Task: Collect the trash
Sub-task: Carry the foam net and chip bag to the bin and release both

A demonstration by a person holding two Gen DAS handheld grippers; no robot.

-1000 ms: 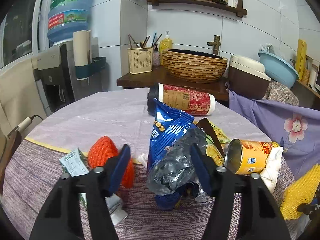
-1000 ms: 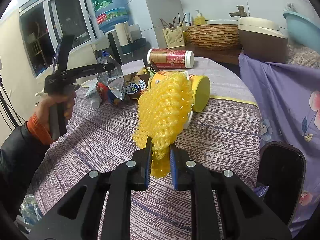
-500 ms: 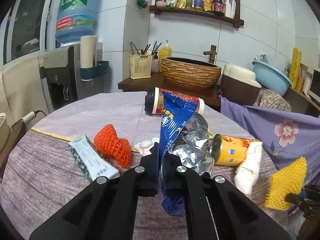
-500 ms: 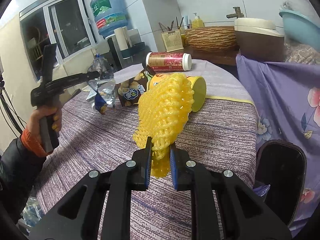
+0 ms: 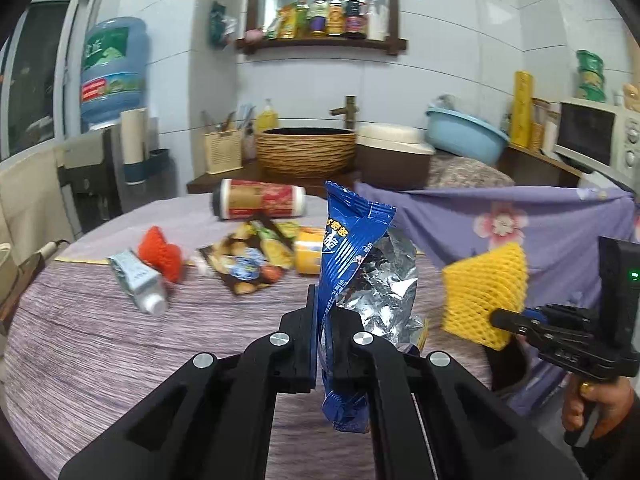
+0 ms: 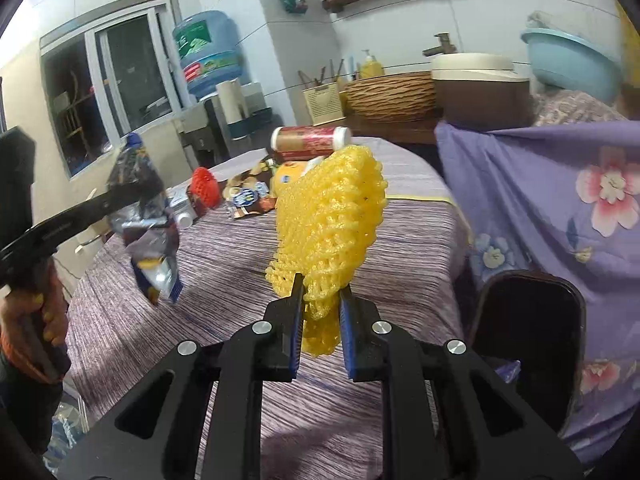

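Note:
My left gripper (image 5: 324,312) is shut on a blue and silver snack wrapper (image 5: 352,264) and holds it up above the round table (image 5: 120,344). It also shows in the right wrist view (image 6: 148,232) at the left. My right gripper (image 6: 320,300) is shut on a yellow foam fruit net (image 6: 332,216), lifted above the table's right side; the net also shows in the left wrist view (image 5: 484,284). On the table lie a red foam net (image 5: 160,252), a white tube (image 5: 136,280), a brown snack bag (image 5: 248,260), a yellow can (image 5: 308,248) and a red canister (image 5: 260,200).
A purple flowered cloth (image 6: 560,200) hangs to the right of the table. A dark chair back (image 6: 528,344) stands at the lower right. A counter behind holds a woven basin (image 5: 308,152), a brown box (image 5: 394,156) and a blue basin (image 5: 464,136). A water dispenser (image 5: 112,80) stands at the left.
My left gripper closed on the blue wrapper, lifted it off the table and carried it to the right toward the yellow net. My right gripper kept hold of the net.

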